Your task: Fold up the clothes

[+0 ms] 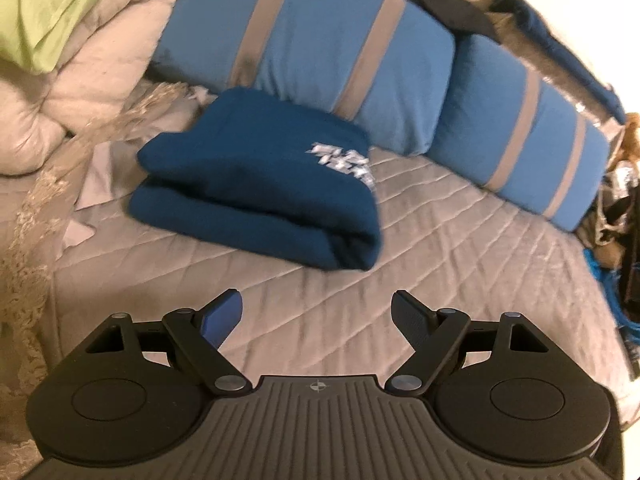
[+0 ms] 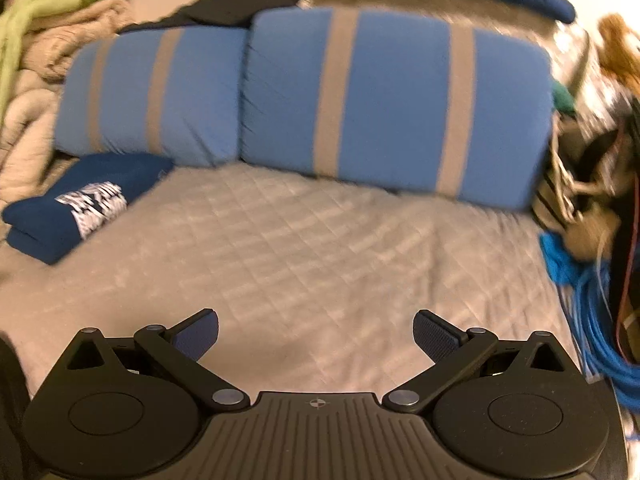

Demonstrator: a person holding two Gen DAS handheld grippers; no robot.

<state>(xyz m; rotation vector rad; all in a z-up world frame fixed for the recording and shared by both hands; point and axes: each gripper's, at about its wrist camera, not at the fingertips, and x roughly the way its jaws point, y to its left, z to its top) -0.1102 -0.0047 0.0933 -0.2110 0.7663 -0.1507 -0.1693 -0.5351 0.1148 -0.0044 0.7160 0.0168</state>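
Both grippers hang spread and empty over the bed point(image 2: 320, 248): left gripper point(image 1: 318, 316), right gripper point(image 2: 316, 334). Ahead of the left gripper and nearer to it, the navy garment point(image 1: 256, 196) lies folded in a thick bundle; its long axis runs leftward and away.

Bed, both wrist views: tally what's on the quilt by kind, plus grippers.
Folded navy printed garment: 1
Light-blue pillows with grey stripes: 2
Open hand-held grippers, left and right, both empty: 2
Total: 5
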